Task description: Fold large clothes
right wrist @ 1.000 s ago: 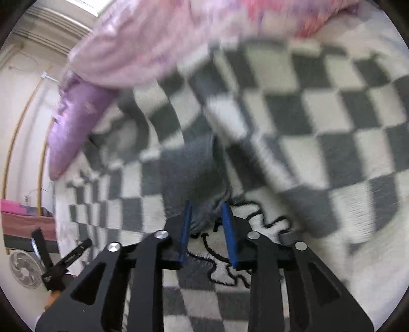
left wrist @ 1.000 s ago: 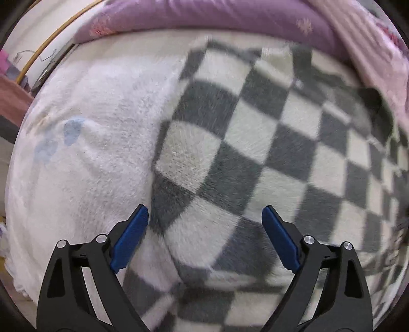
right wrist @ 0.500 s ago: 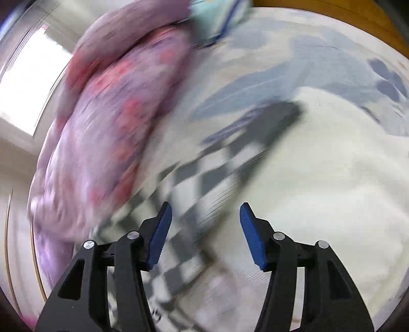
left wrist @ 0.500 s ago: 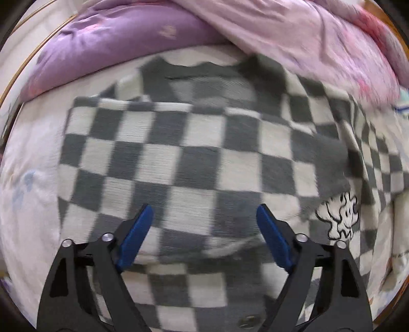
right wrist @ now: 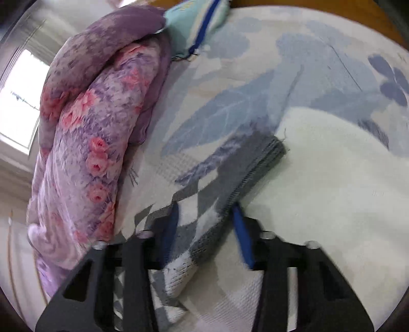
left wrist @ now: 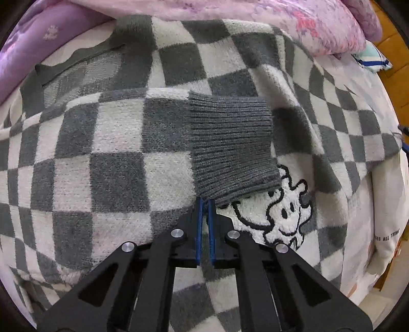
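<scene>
A grey-and-white checked fleece sweater (left wrist: pixel 115 158) lies spread on the bed. One sleeve is folded across its front, and the sleeve's grey ribbed cuff (left wrist: pixel 230 145) lies beside an embroidered cartoon figure (left wrist: pixel 281 212). My left gripper (left wrist: pixel 204 204) is shut, its blue tips at the near edge of the cuff; no cloth shows between them. In the right wrist view, my right gripper (right wrist: pixel 204 217) is open, its blue fingers either side of the sweater's other sleeve (right wrist: pixel 217 194), which ends in a grey ribbed cuff (right wrist: pixel 268 153).
A purple-pink floral quilt (right wrist: pixel 84 158) is bunched along the far side of the bed (left wrist: pixel 255 12). A white sheet with blue leaf print (right wrist: pixel 255 89) covers the mattress. A teal pillow (right wrist: pixel 194 23) lies by the wooden headboard. A cream cloth (right wrist: pixel 332 178) lies at right.
My left gripper has shut and moved up to the folded sleeve's cuff. My right gripper let go of the cuff, opened, and swung over to the other sleeve.
</scene>
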`<state>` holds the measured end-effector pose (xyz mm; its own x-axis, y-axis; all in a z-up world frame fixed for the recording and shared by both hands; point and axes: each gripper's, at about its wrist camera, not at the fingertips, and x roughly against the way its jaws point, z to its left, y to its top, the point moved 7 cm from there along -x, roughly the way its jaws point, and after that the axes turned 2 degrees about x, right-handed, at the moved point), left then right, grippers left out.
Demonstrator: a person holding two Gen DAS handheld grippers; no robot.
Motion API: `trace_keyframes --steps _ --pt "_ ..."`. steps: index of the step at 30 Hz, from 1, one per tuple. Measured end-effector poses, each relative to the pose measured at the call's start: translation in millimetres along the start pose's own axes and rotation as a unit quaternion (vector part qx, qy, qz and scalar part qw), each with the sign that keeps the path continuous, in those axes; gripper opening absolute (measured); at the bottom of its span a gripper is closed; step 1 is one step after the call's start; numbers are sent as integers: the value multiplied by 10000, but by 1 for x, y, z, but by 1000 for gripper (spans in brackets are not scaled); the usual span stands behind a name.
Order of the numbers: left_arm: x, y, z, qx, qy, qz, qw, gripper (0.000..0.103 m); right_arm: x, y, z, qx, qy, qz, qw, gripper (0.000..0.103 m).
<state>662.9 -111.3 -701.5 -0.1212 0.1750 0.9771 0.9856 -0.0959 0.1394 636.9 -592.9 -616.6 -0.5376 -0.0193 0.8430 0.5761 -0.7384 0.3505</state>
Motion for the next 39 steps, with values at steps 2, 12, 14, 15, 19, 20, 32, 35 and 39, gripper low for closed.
trace_keyframes --steps 2,12,14,15,19,20,32,35,39 --pt "-2 2 6 236 -196 131 9994 5 13 3 4 83 71 -276 9996 9" --pt "4 8 20 671 -463 208 9965 5 84 -53 152 1693 1313 -828 9733 9" --pt "17 8 30 1010 -791 146 9916 5 89 -76 184 1965 1509 -719 9661 9" --pt "24 11 35 1115 -907 71 9896 5 90 -91 201 2136 1600 -631 9617 9" --pt "77 18 59 1428 -1478 -488 9774 6 81 -164 264 2858 1886 -118 9395 9" --pt "94 21 68 1562 -1686 -684 9708 13 78 -180 275 2990 1925 -6 9346 9" --pt "91 -1 114 2828 -2295 -679 9288 75 -7 -371 298 4124 1633 1581 8822 9" --pt "64 -12 117 3007 -2109 -468 9290 75 -13 -386 293 4109 1613 1648 8820 9" --pt "60 -11 118 2605 -1685 -538 9491 19 -13 -386 288 3895 1693 1847 8863 14"
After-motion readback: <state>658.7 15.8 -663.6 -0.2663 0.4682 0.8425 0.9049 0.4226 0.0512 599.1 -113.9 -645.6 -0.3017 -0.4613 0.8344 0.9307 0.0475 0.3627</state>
